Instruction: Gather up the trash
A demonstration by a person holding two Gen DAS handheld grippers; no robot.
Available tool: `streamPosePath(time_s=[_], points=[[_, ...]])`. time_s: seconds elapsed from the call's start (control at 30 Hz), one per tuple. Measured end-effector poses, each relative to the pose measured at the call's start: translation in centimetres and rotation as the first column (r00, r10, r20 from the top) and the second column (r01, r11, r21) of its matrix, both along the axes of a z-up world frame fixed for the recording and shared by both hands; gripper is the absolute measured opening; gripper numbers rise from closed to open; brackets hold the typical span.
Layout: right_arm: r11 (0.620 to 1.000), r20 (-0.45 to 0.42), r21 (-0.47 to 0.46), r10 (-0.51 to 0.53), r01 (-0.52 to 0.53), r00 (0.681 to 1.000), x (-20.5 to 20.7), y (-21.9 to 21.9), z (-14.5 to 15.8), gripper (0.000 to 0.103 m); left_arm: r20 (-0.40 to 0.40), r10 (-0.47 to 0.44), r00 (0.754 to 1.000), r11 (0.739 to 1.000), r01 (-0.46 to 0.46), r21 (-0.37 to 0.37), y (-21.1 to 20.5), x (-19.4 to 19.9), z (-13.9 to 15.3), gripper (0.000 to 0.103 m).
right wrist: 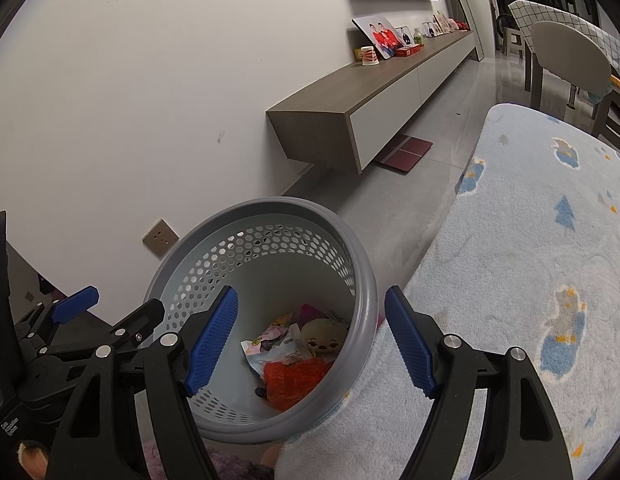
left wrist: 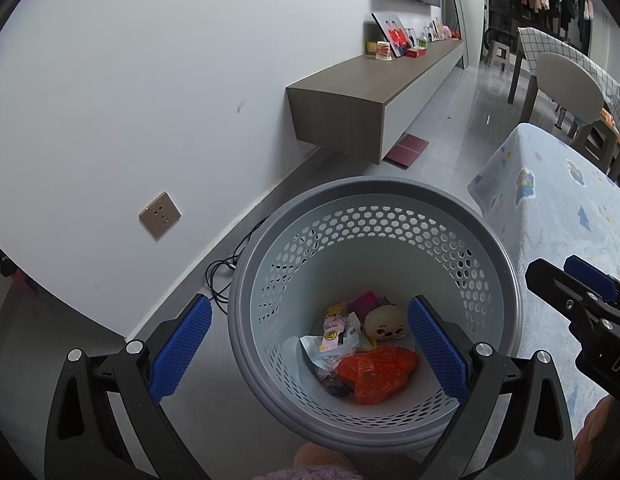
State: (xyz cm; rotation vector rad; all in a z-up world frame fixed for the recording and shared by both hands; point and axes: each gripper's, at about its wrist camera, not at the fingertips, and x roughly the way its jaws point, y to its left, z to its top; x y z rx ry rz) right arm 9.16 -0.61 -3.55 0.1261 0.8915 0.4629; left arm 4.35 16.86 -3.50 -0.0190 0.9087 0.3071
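A grey perforated trash basket (left wrist: 485, 248) stands on the floor beside the rug; it also shows in the right wrist view (right wrist: 361, 280). Inside lie an orange plastic bag (left wrist: 375, 372), snack wrappers (left wrist: 337, 340), a pink packet (left wrist: 363, 302) and a small round plush face (left wrist: 385, 322). My left gripper (left wrist: 310, 344) is open and empty, hovering over the basket's mouth. My right gripper (right wrist: 310, 340) is open and empty, over the basket's right rim. The right gripper also appears in the left wrist view (left wrist: 581, 300).
A light blue patterned rug (right wrist: 529, 280) lies right of the basket. A floating wood cabinet (left wrist: 373, 84) with photos and cups runs along the white wall. A wall socket (left wrist: 160, 215) and black cables (left wrist: 226, 276) sit left of the basket. Chairs (left wrist: 569, 80) stand far right.
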Motion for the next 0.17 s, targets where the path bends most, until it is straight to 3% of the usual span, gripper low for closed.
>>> streamPosePath(time_s=[0.17], points=[[1.000,0.000,0.002,0.000,0.000,1.000,-0.03,-0.01,0.10,0.073,0.001,0.002,1.000,1.000,-0.002,0.003,-0.01,0.08,0.11,0.097]])
